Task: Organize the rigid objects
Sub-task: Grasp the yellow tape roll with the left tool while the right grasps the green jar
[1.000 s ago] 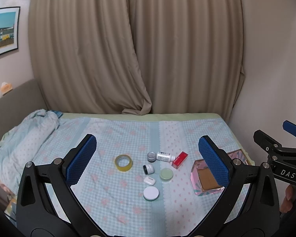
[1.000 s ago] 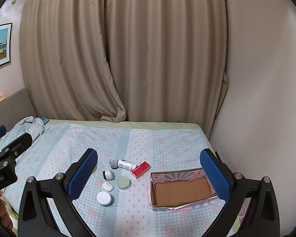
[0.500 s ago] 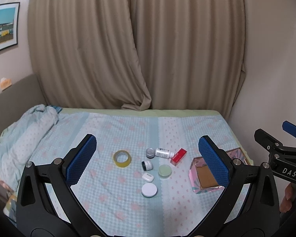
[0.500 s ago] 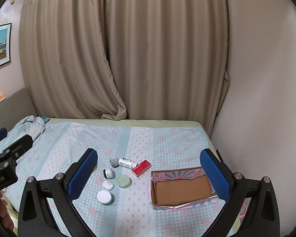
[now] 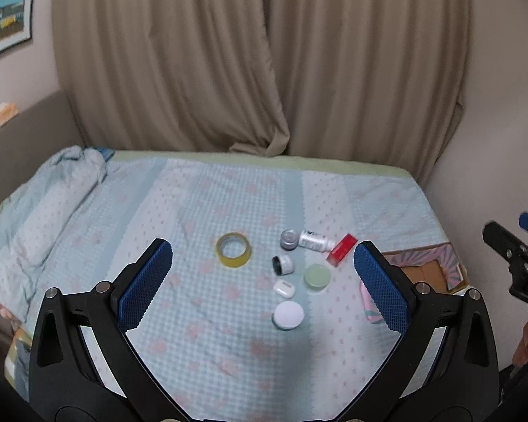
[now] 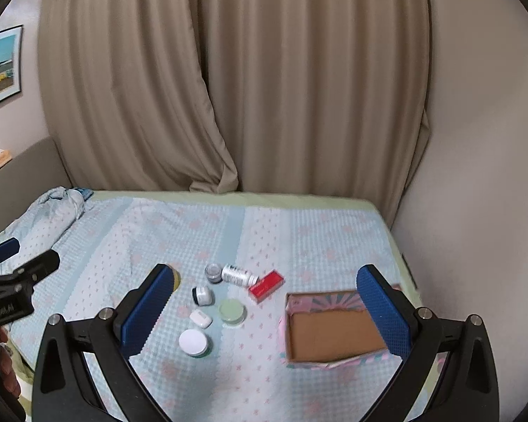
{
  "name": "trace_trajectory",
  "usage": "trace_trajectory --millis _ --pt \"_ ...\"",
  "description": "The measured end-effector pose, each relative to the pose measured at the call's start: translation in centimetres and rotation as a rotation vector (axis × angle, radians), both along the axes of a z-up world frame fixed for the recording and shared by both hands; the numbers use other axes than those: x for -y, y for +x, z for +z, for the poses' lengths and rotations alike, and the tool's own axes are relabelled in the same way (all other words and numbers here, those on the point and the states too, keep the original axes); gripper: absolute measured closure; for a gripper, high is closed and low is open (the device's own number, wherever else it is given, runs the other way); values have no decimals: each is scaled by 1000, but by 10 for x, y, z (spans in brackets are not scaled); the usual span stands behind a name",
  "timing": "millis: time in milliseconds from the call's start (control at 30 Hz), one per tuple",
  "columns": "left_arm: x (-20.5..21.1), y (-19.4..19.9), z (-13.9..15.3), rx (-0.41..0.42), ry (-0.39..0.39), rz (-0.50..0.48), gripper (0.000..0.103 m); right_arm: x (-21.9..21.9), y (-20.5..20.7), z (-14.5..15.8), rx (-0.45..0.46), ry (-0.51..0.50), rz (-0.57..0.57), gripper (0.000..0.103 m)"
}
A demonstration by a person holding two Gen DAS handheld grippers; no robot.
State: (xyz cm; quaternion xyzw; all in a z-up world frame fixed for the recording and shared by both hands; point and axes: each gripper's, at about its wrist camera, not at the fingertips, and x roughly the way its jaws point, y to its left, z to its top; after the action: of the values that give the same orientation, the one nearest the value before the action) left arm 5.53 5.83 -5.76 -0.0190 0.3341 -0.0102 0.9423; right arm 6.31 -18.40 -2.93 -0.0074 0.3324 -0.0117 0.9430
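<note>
Only the left wrist view showed the yellow tape roll (image 5: pixel 233 249) whole; the right wrist view showed the open cardboard box (image 6: pixel 334 330) fully (empty inside). Both the left gripper (image 5: pixel 264 285) and right gripper (image 6: pixel 264 307) hovered above the bed (image 5: pixel 193 204), jaws wide apart, holding nothing.

Bed (image 5: pixel 207 211) covered by a pale blue checked sheet with pink flower print. Rumpled blanket (image 5: pixel 49 204) of the same cloth bunched at its left end. Beige curtains (image 5: pixel 264 56) hang closed behind the bed, hems touching the mattress edge. Framed picture (image 6: pixel 0 66) on left wall. Plain cream wall (image 6: pixel 475 140) runs along the right side.
</note>
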Motion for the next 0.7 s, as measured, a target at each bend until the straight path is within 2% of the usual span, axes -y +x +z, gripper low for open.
trace_trajectory --millis 200,333,467,567,700 --pt "-50 53 -30 -54 29 -71 1 -36 31 -30 -96 35 -78 0" --pt "-79 103 -67 -125 35 -134 1 -60 59 -59 -151 50 -136 0" --pt "-103 155 -123 -203 41 -211 1 -80 92 -96 -197 88 -213 0" --pt "-116 193 -173 -267 42 -248 1 -86 116 -131 -238 126 -275 0" --pt "-120 231 -241 -342 44 -272 1 -91 151 -187 -323 122 -332 0"
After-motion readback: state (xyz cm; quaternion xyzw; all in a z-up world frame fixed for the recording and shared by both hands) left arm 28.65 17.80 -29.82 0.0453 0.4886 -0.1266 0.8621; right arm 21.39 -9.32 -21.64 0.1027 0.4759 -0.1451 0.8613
